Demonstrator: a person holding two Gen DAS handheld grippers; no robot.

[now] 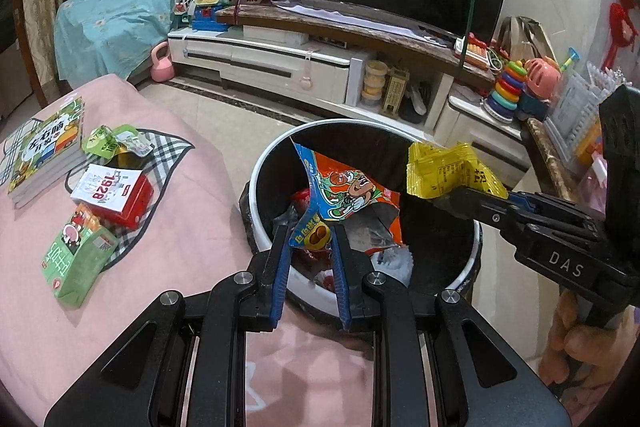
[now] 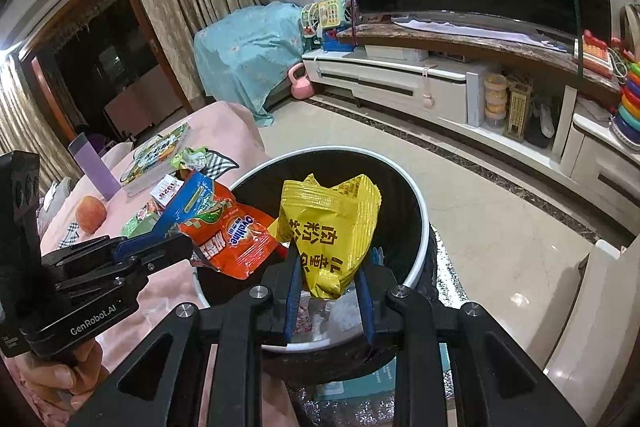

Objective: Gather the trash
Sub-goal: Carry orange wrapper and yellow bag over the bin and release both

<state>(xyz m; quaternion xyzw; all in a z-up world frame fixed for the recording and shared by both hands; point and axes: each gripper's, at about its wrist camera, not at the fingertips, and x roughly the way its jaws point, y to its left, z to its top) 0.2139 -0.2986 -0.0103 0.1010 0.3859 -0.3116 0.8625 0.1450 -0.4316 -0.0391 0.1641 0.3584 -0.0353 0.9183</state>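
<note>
A round bin (image 1: 264,163) with a white rim and black liner stands on the floor beside the pink-covered table; it also shows in the right wrist view (image 2: 420,227). My left gripper (image 1: 310,231) is shut on an orange Ovaltine wrapper (image 1: 348,195) and holds it over the bin's mouth; the wrapper (image 2: 228,231) shows in the right wrist view too. My right gripper (image 2: 330,267) is shut on a yellow wrapper (image 2: 332,223) above the bin; it appears in the left wrist view (image 1: 444,171). Some trash lies inside the bin.
On the pink table (image 1: 192,227) lie books (image 1: 44,147), a red-white 1928 box (image 1: 114,193), a green carton (image 1: 76,259) and a green wrapper (image 1: 114,141). An apple (image 2: 91,214) and purple cup (image 2: 90,167) stand farther back. A TV cabinet (image 1: 280,63) lies beyond.
</note>
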